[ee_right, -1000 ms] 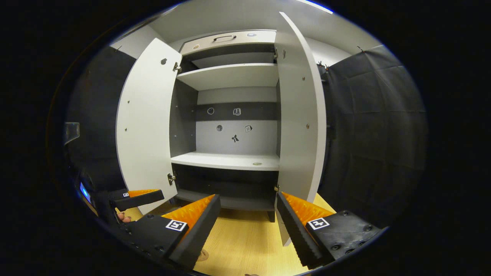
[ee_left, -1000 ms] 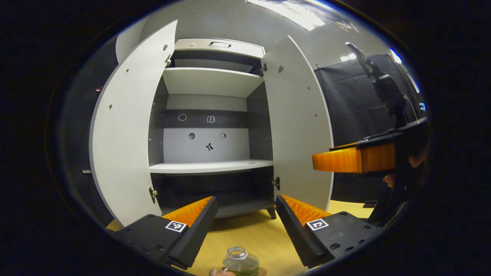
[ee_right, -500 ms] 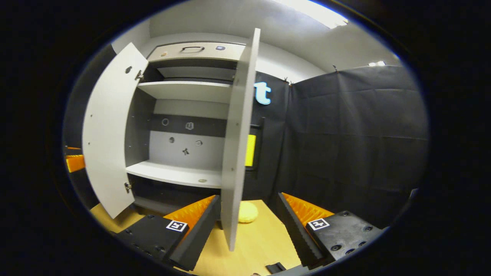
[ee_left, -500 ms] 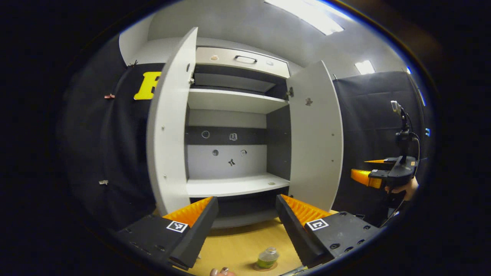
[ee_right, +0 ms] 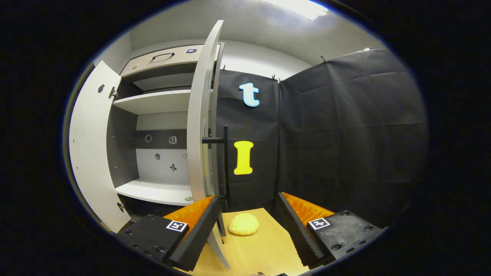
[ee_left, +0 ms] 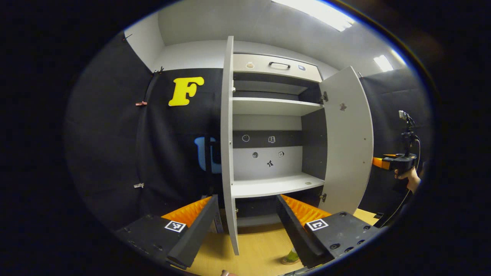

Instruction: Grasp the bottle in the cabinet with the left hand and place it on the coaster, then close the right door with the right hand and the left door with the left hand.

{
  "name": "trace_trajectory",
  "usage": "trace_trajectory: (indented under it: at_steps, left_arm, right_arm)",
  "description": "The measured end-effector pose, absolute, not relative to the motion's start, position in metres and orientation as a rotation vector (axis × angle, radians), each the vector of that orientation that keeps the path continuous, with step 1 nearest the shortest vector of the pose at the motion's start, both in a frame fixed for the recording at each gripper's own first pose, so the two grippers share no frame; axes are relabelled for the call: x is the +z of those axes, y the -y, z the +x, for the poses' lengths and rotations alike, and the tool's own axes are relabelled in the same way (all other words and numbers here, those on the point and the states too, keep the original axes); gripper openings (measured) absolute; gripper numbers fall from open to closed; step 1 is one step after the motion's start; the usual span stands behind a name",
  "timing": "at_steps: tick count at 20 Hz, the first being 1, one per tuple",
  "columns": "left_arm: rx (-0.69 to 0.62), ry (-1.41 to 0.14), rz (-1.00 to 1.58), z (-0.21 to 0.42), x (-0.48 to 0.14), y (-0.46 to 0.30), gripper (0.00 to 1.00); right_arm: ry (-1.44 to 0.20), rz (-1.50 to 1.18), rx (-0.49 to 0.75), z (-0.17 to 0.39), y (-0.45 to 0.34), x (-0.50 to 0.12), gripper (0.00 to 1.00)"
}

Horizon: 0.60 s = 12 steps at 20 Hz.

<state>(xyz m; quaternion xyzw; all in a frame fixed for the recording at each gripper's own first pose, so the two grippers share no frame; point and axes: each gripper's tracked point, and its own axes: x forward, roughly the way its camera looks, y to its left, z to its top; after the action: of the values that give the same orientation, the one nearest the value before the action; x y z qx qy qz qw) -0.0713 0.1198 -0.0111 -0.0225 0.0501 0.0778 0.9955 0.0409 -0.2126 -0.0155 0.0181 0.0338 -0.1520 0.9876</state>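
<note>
- Both hand-held grippers, left (ee_left: 245, 224) and right (ee_right: 247, 226), jaws apart, have swung outside the cabinet (ee_left: 274, 115).
- Bottle (ee_left: 291, 256) sits on coaster (ee_left: 288, 262); right door (ee_right: 199, 126) next.

Cloth-walled (ee_right: 345, 126) booth, open cabinet (ee_left: 272, 126)

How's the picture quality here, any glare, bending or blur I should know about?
Left gripper view: ceiling lights blow out to white, and the fisheye bows the right door. Right gripper view: the same door curves strongly, and the yellow lump on the table stays sharp. No motion blur in either.
</note>
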Motion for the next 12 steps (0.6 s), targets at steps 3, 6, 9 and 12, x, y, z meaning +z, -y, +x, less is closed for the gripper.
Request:
trace_trajectory:
  at_steps: [3, 6, 9, 12]
  left_arm:
    - [0.234, -0.103, -0.093, -0.074, -0.015, -0.127, 0.98]
    - [0.310, -0.092, -0.117, -0.081, -0.014, -0.138, 0.98]
    - [0.364, -0.096, -0.112, -0.088, -0.014, -0.148, 0.95]
    - [0.374, -0.100, -0.082, -0.087, -0.009, -0.159, 0.95]
  right_arm:
    - [-0.072, 0.059, -0.222, 0.046, 0.205, -0.016, 0.96]
    - [-0.074, 0.052, -0.117, 0.053, 0.178, -0.017, 0.97]
    - [-0.099, 0.081, 0.029, 0.064, 0.129, -0.023, 0.97]
    - [-0.130, 0.069, 0.130, 0.073, 0.091, -0.029, 0.97]
